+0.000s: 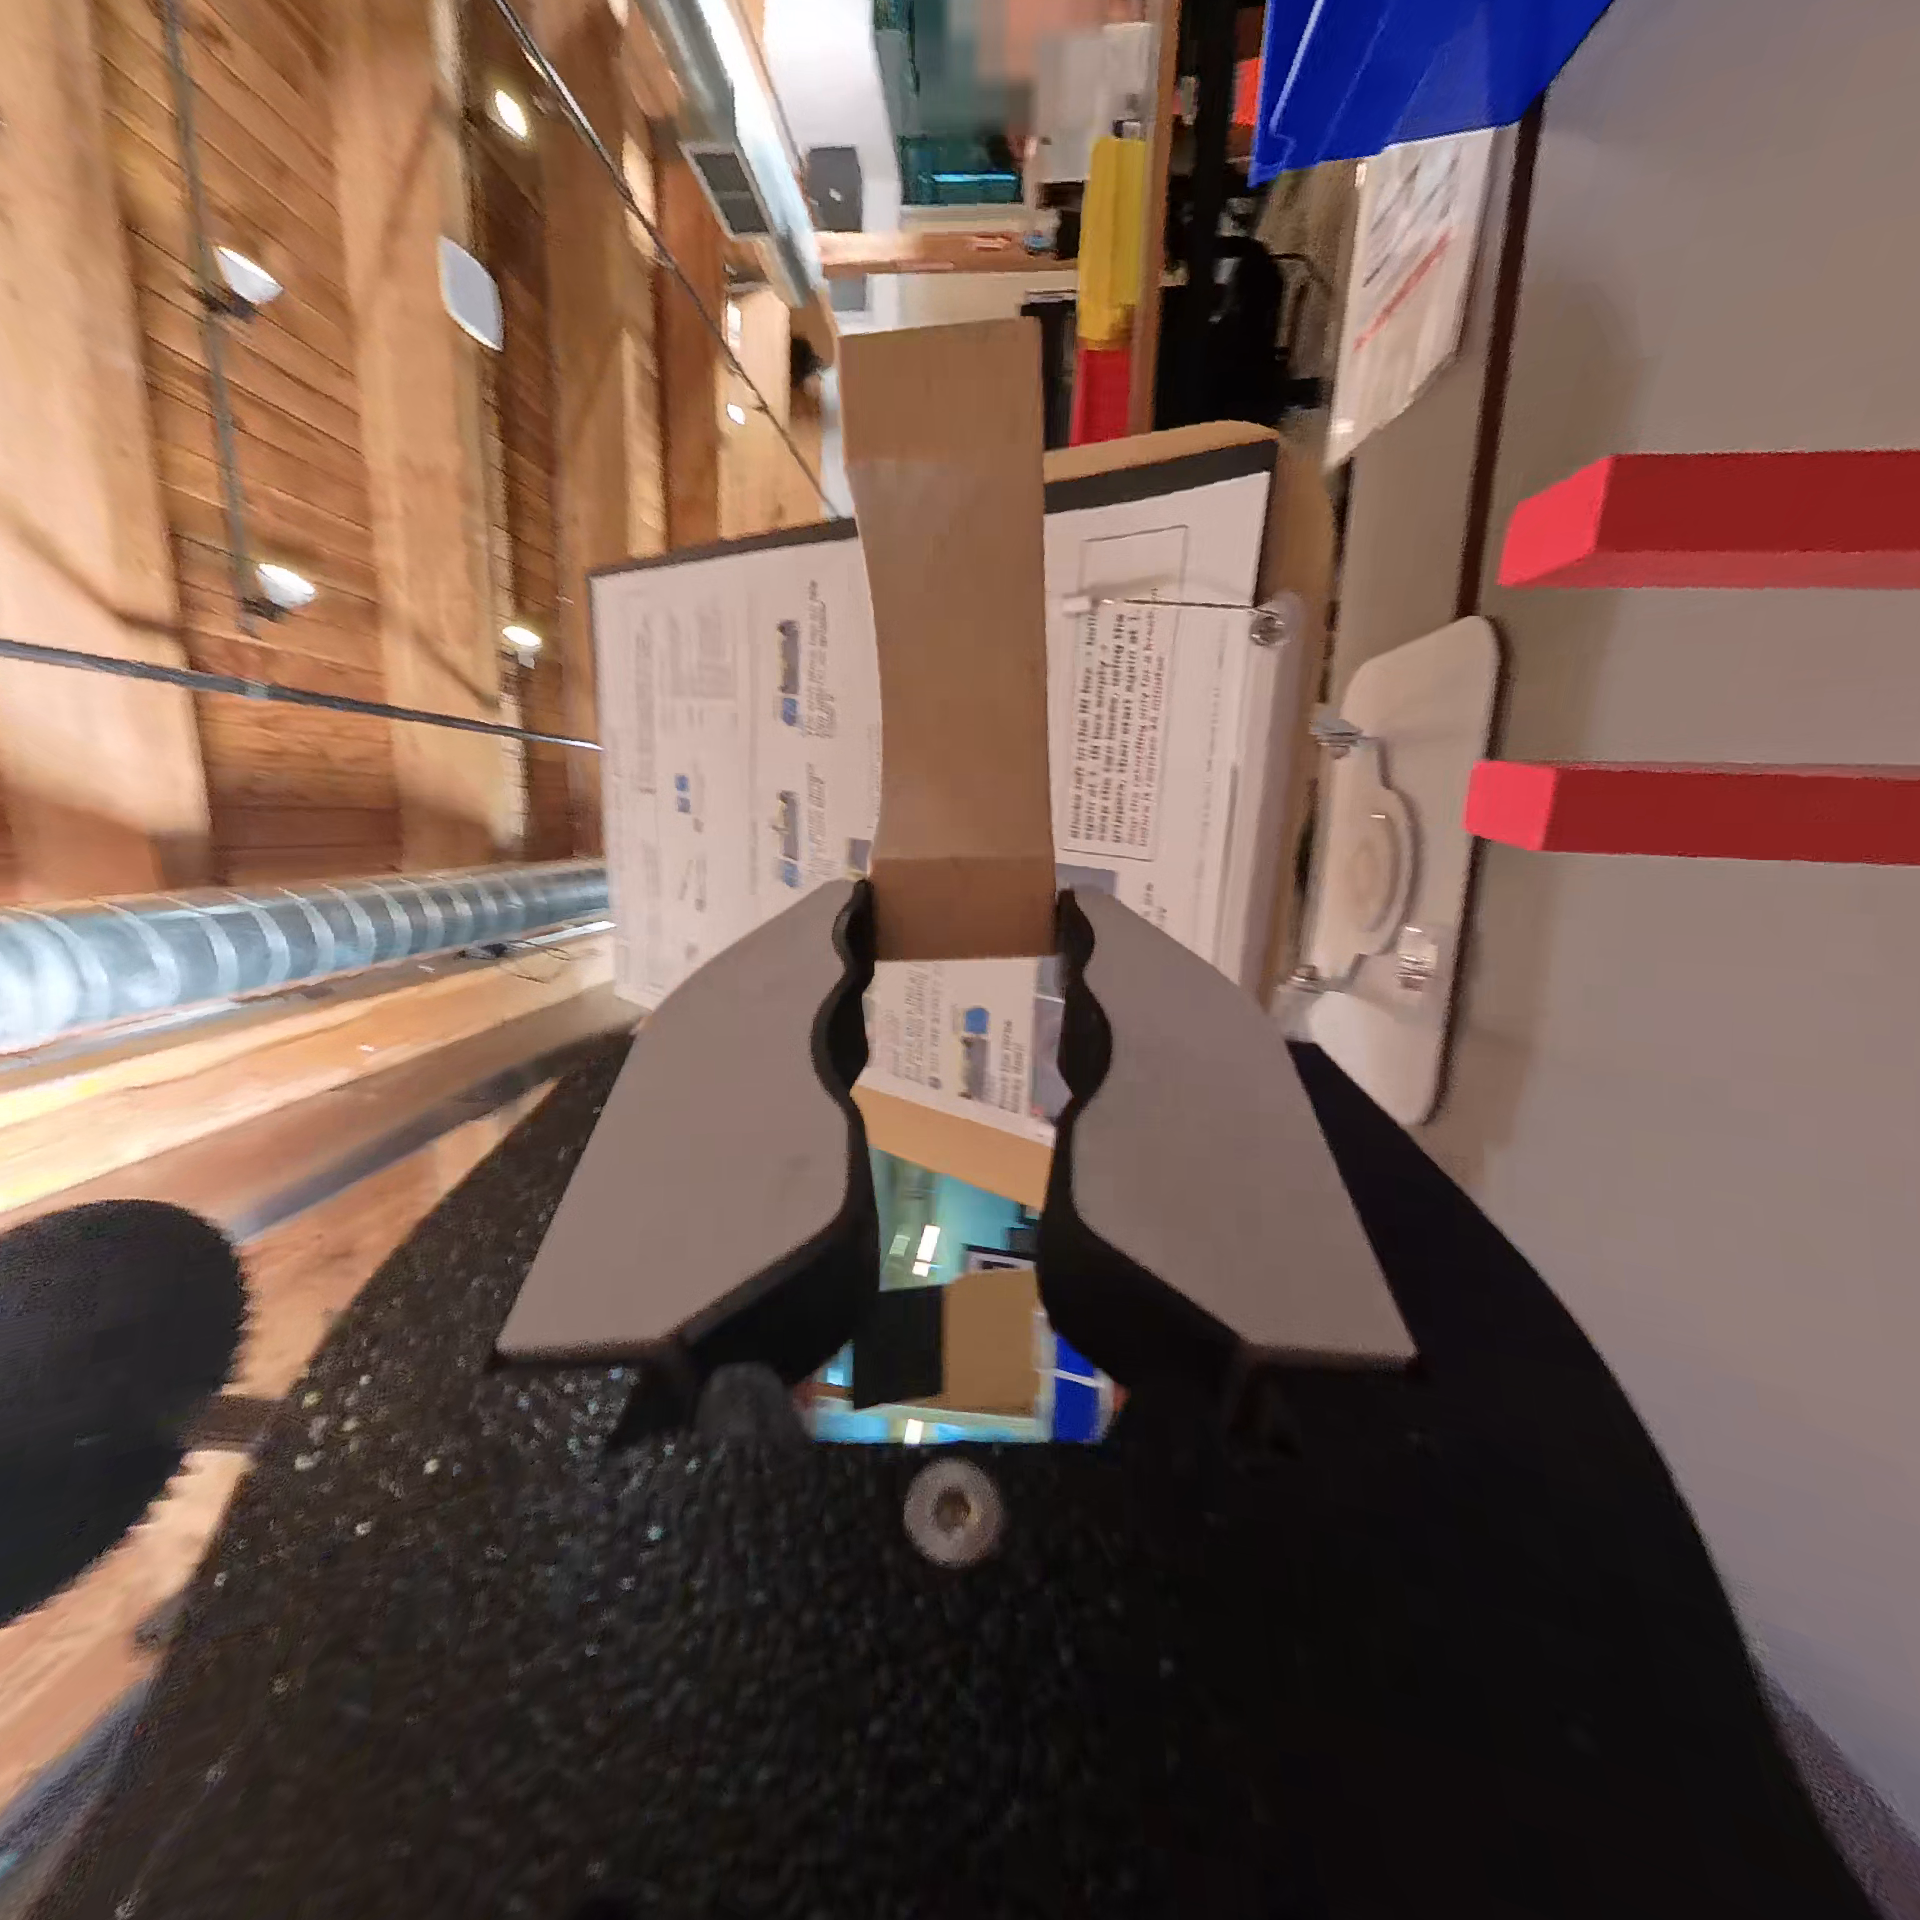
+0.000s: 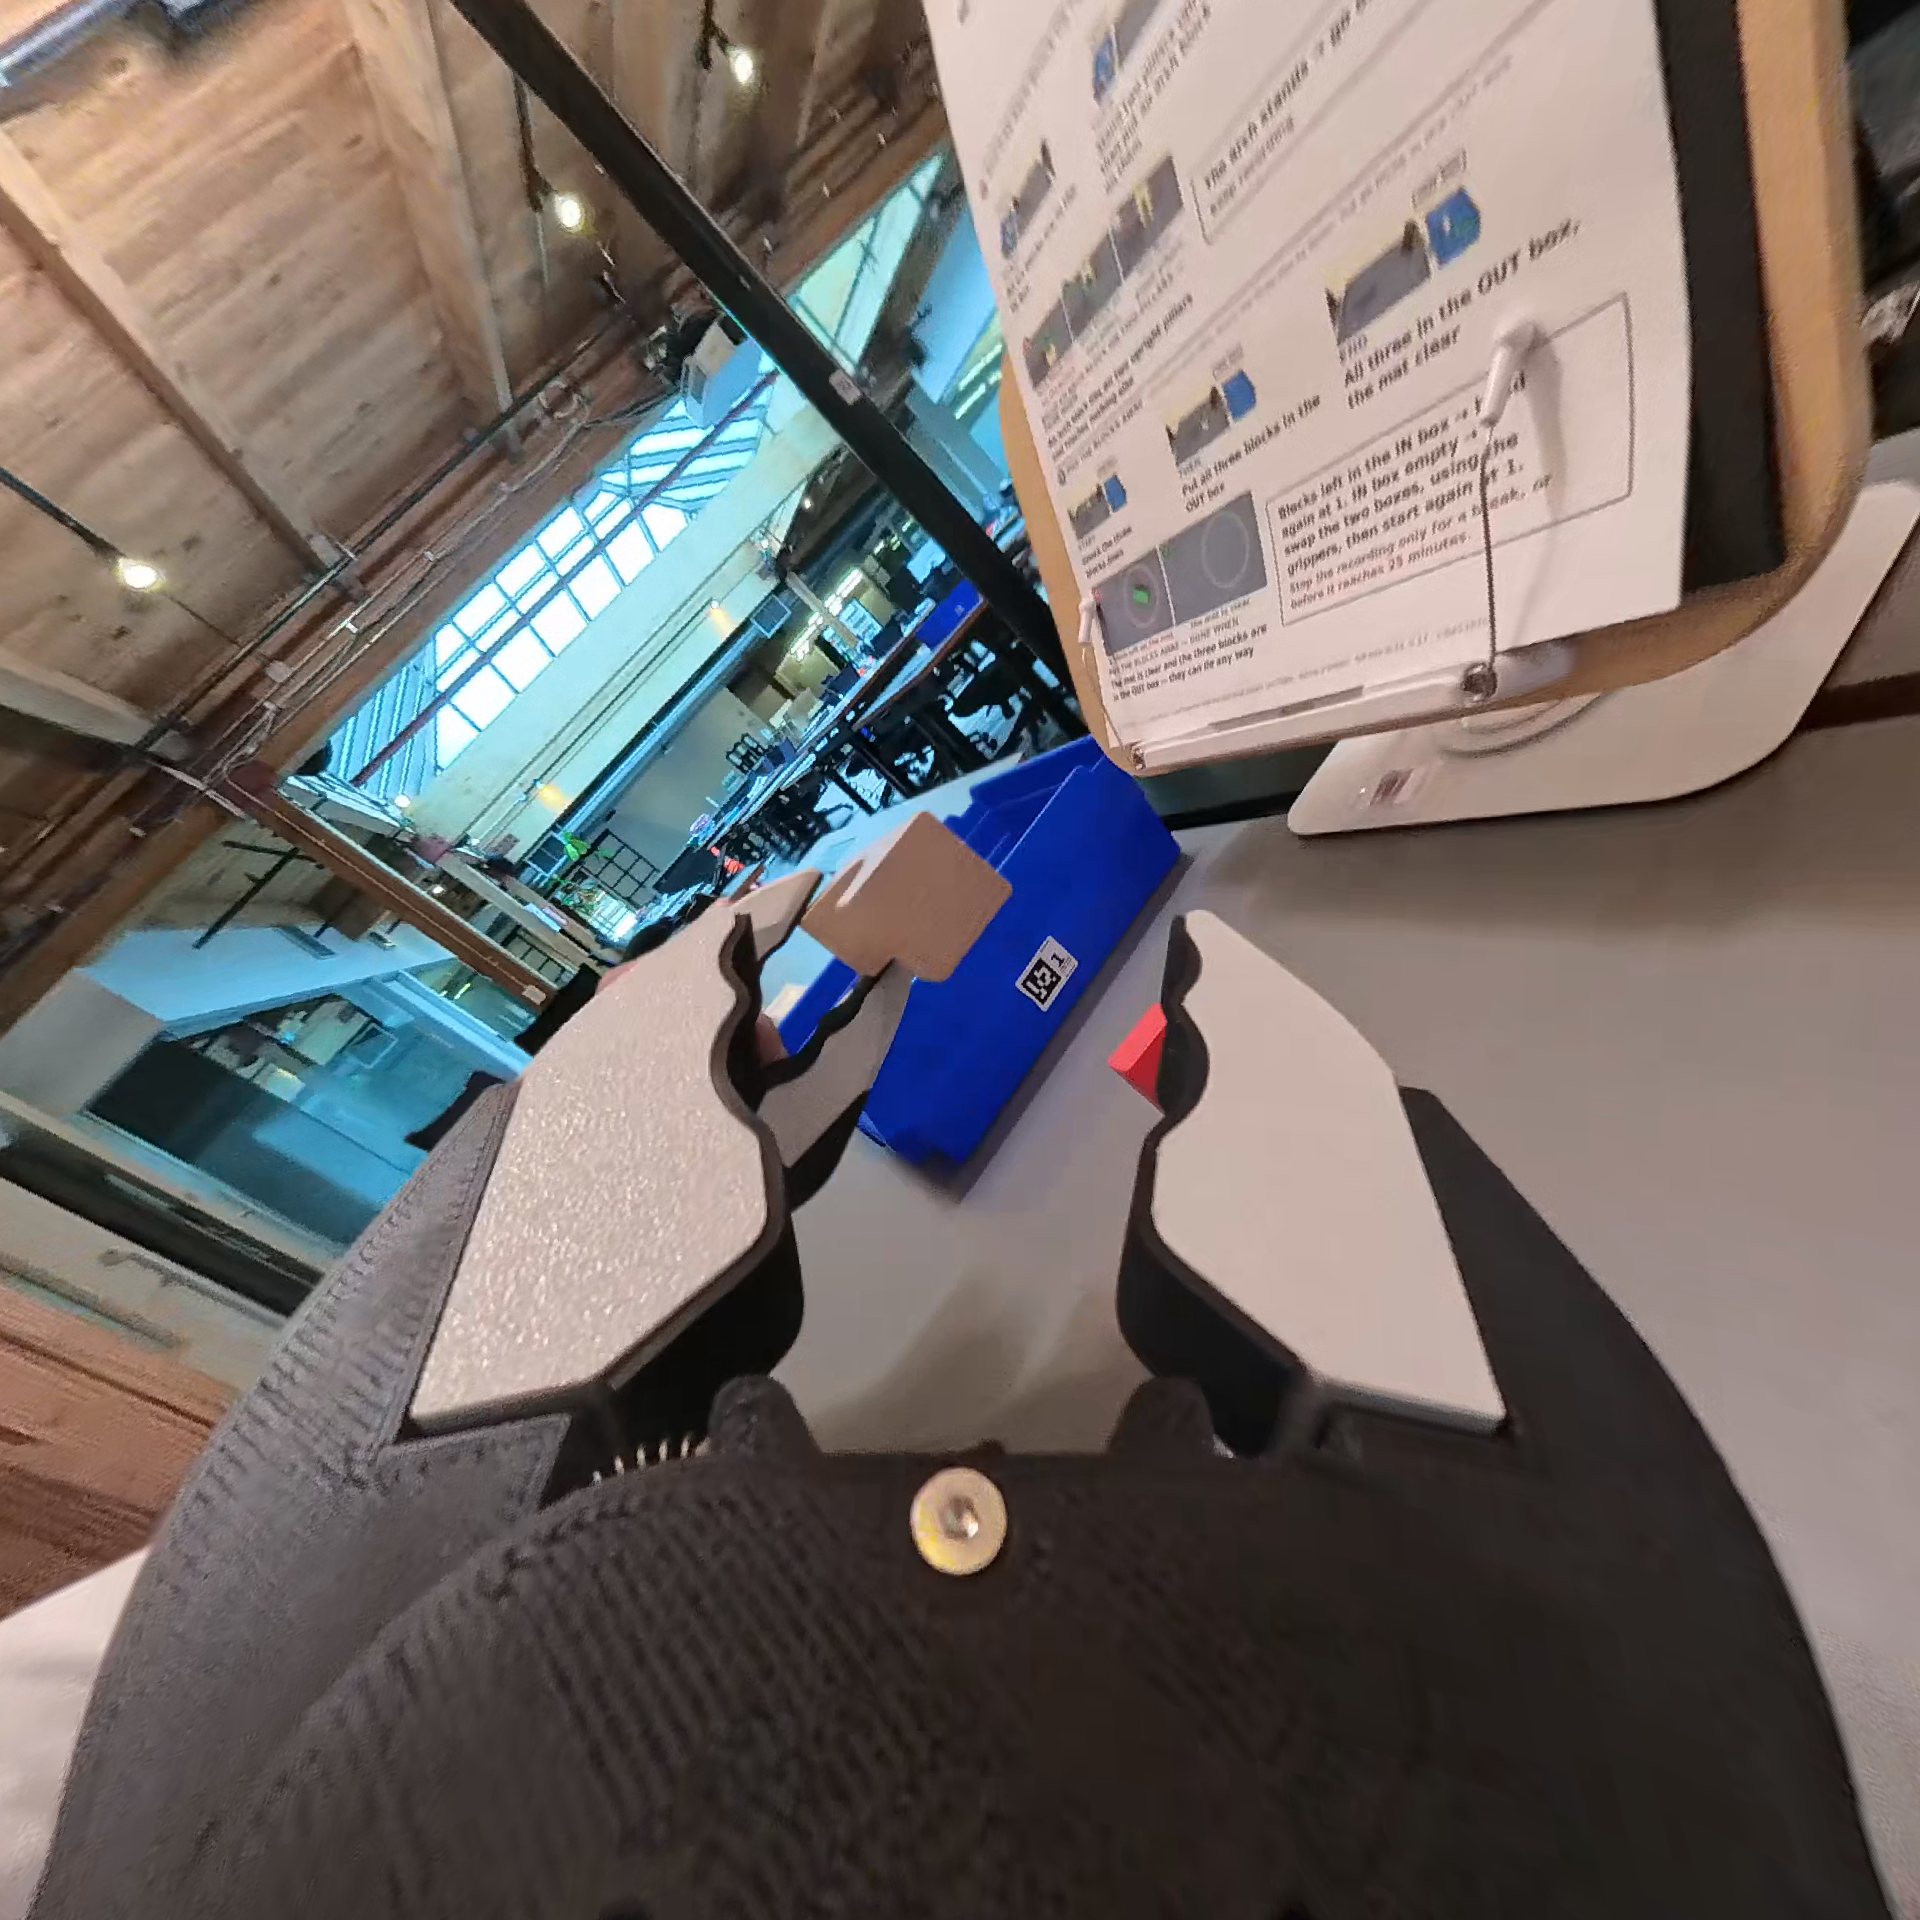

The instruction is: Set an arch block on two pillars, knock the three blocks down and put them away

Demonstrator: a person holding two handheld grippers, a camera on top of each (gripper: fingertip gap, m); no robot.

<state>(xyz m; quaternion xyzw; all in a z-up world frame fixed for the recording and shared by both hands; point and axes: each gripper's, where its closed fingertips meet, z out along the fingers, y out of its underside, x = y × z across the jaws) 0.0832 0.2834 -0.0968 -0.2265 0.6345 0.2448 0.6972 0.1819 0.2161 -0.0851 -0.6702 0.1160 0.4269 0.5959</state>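
In the left wrist view, my left gripper (image 1: 961, 920) is shut on one end of a long tan wooden block (image 1: 956, 623), which sticks out forward in the air. Two red blocks (image 1: 1714, 520) (image 1: 1704, 816) stand on the grey mat (image 1: 1714, 1247) to the right. In the right wrist view, my right gripper (image 2: 966, 987) is open and empty, low over the grey mat (image 2: 1558, 1091). The left gripper (image 2: 831, 961) shows just past its left finger, holding the tan block (image 2: 914, 909). A red block's corner (image 2: 1138, 1049) peeks out beside the right finger.
A blue bin (image 2: 997, 997) with a small black-and-white tag sits on the mat ahead of the right gripper; it also shows in the left wrist view (image 1: 1403, 73). A printed instruction sheet on a wood-edged board (image 2: 1351, 364) stands on a white base (image 2: 1558, 758). Spacing between my two grippers at the tips: around 12 centimetres.
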